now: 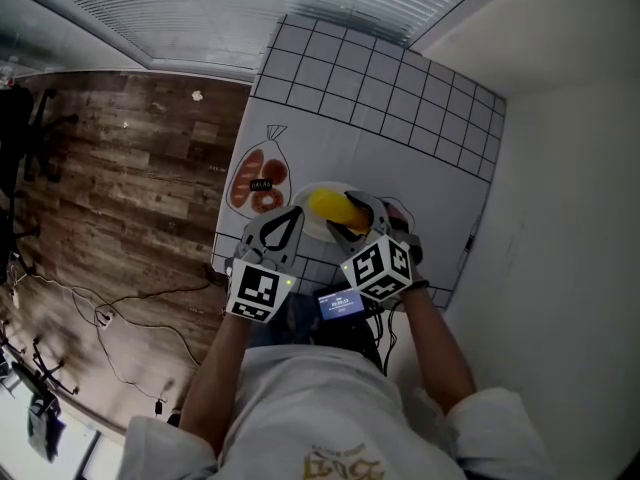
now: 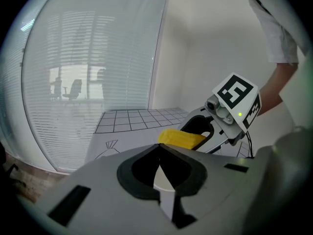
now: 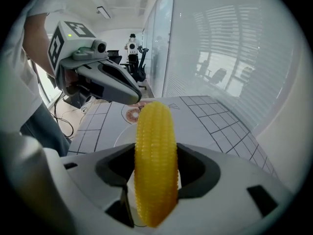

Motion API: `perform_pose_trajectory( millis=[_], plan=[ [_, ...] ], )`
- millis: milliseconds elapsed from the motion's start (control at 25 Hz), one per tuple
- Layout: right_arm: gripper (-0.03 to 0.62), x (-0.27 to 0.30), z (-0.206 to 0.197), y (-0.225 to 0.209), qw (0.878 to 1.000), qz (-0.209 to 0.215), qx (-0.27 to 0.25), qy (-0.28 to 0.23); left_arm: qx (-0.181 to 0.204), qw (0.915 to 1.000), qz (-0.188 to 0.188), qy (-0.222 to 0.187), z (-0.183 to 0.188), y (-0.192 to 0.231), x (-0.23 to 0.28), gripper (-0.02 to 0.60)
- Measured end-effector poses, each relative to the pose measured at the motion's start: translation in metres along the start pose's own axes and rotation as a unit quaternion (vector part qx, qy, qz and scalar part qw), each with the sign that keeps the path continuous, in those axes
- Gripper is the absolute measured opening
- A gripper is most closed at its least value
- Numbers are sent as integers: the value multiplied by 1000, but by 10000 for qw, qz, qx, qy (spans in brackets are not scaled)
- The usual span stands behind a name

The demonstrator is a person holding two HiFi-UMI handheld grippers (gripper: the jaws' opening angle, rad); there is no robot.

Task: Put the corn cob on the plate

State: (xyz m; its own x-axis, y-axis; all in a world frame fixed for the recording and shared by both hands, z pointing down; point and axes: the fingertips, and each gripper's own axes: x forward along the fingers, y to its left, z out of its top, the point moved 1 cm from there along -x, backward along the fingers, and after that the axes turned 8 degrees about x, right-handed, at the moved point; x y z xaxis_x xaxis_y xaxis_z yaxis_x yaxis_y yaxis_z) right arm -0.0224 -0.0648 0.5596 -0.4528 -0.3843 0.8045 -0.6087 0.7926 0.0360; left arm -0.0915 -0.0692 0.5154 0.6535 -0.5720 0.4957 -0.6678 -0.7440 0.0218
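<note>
Placement is the step in hand. The left tool (image 2: 160, 146), jaws pressed together on nothing, hovers just beside the left rim of the plate (image 1: 306, 230), which sits near the desk's near edge; it is best held clear. The corn cob (image 3: 155, 165) hangs over the plate's middle, seemingly not resting on it, clamped across its girth by the right tool (image 1: 352, 218). The cob should probably be lowered until it lies flat on the plate, then released gently so it cannot roll off. The left tool points shallowly down; the right tilts steeply toward the plate.
</note>
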Motion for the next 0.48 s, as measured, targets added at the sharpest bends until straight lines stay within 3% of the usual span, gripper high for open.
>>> perform_pose_trajectory(
  millis=[480],
  plan=[
    [256,22,-3,10,9990,315,-282,145,-71,9998,120,164,-16,9,0,8]
  ],
)
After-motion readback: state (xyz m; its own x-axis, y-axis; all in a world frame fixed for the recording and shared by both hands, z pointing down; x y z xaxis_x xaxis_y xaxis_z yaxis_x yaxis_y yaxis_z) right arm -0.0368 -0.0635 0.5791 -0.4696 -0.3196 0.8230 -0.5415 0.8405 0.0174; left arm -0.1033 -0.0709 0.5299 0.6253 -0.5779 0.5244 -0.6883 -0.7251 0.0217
